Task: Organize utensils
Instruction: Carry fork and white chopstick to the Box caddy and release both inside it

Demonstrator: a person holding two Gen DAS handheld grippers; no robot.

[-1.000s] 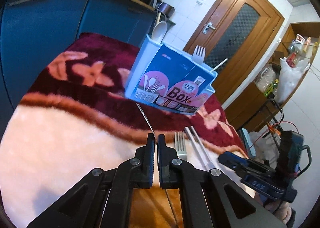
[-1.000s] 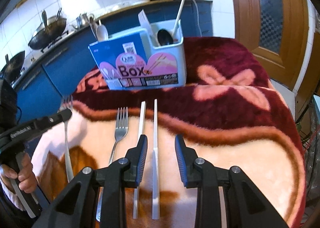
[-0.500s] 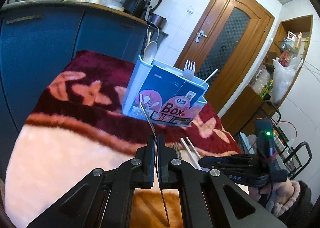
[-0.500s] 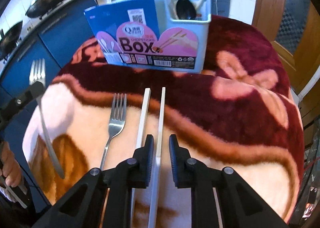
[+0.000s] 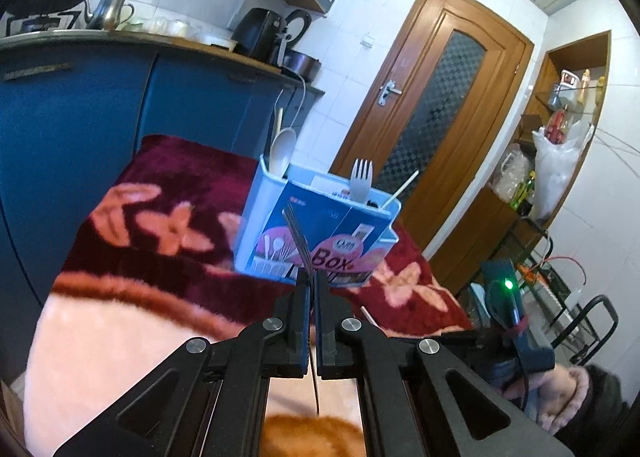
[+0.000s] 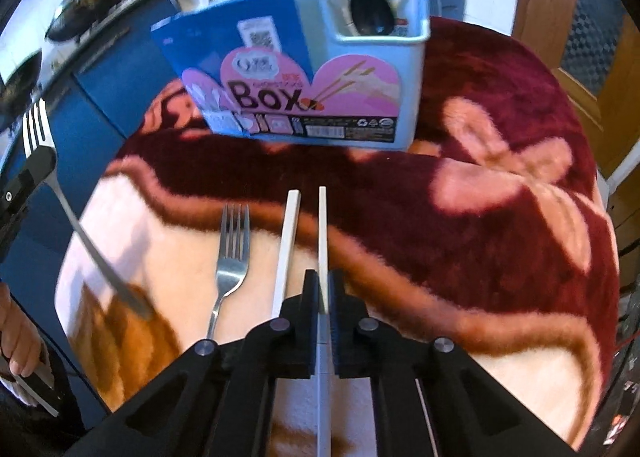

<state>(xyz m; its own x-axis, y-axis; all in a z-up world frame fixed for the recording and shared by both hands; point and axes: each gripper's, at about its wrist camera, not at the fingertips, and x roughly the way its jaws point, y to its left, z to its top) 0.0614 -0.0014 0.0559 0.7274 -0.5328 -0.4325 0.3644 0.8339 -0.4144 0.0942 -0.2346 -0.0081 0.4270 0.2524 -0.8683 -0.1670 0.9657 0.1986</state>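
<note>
Right now, through the left wrist camera, the left hand-held gripper (image 5: 311,289) is clamping a thin metal fork (image 5: 298,241) by its handle, tines raised toward the utensil box (image 5: 320,241). That box is standing on a plush blanket (image 5: 120,329) in maroon and cream, and it is already holding a pale spoon (image 5: 281,151), a pale plastic fork (image 5: 361,179) and a slim stick. Its glossy blue and pink card sleeve is wrapping a pale plastic body. In my judgement this fork is being carried for dropping into the box, and the next move is calling for a lift above the rim and a tines-up release.

Through the right wrist camera, the right hand-held gripper (image 6: 324,293) has just been closing and is now pinching one flat white chopstick (image 6: 322,233), which is lying on the blanket in front of the box (image 6: 296,97). Its twin chopstick (image 6: 289,241) is lying just beside it, untouched, and a second steel fork (image 6: 232,257) is lying farther from the gripper, also in front of the box. A black spoon (image 6: 370,15) is resting in the box's end compartment. Next, lifting the stiff, smooth chopstick is likely needing a firm squeeze, since it could pivot between the pads.
</note>
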